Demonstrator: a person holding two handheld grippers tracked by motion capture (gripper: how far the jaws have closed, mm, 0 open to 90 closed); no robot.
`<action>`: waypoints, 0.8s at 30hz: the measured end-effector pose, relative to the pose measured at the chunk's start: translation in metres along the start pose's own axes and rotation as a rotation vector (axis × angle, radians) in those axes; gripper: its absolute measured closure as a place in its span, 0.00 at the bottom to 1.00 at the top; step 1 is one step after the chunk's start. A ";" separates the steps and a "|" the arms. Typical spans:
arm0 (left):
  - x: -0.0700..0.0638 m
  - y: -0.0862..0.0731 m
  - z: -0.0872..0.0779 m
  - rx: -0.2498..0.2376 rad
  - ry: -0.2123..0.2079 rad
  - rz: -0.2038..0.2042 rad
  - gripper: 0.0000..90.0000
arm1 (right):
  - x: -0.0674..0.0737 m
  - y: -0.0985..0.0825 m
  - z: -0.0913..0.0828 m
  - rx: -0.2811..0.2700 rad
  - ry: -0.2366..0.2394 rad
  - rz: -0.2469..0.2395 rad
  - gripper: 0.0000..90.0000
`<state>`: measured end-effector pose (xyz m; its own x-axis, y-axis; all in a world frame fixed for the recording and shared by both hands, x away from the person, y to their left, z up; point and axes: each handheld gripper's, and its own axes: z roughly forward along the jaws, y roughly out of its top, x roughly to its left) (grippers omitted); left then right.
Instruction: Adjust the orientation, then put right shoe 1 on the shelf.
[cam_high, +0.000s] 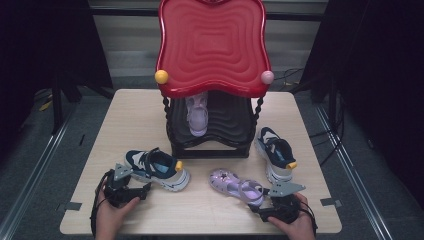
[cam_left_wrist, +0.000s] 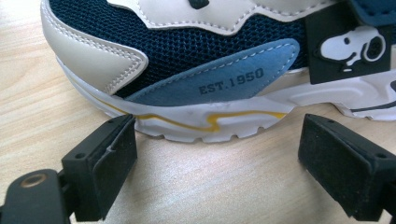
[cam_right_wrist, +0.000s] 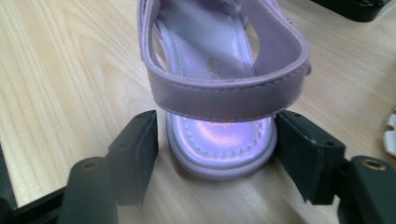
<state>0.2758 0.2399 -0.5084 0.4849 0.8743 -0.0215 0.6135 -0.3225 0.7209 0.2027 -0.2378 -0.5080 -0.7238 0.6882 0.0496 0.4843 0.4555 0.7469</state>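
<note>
A navy, white and blue sneaker (cam_high: 157, 169) lies on the wooden table (cam_high: 130, 115) at front left. My left gripper (cam_high: 140, 190) stands open just in front of it, and in the left gripper view its jaws (cam_left_wrist: 217, 144) flank empty table below the sneaker's sole (cam_left_wrist: 210, 56). A purple sandal (cam_high: 235, 186) lies at front centre-right. My right gripper (cam_high: 261, 204) is at its heel. In the right gripper view the heel and back strap (cam_right_wrist: 224, 93) sit between the jaws of this gripper (cam_right_wrist: 217, 144), open, with a small gap at the left pad.
A two-tier shoe rack with a red top shelf (cam_high: 212, 45) stands at the back centre. A matching purple sandal (cam_high: 196, 117) rests on its dark lower shelf. A second navy sneaker (cam_high: 275, 152) lies to the rack's right.
</note>
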 end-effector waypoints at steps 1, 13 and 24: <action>0.000 0.000 0.000 0.000 0.000 0.000 0.13 | 0.001 0.000 0.000 0.002 -0.002 -0.006 0.34; 0.000 0.000 0.000 0.000 0.000 0.000 0.13 | 0.000 -0.002 -0.002 0.007 -0.008 0.022 0.25; 0.000 0.000 0.000 0.000 0.000 -0.001 0.13 | -0.003 0.004 0.004 0.011 0.018 0.004 0.25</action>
<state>0.2760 0.2400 -0.5084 0.4843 0.8746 -0.0219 0.6141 -0.3220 0.7205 0.2086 -0.2354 -0.5082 -0.7303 0.6801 0.0643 0.4924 0.4589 0.7396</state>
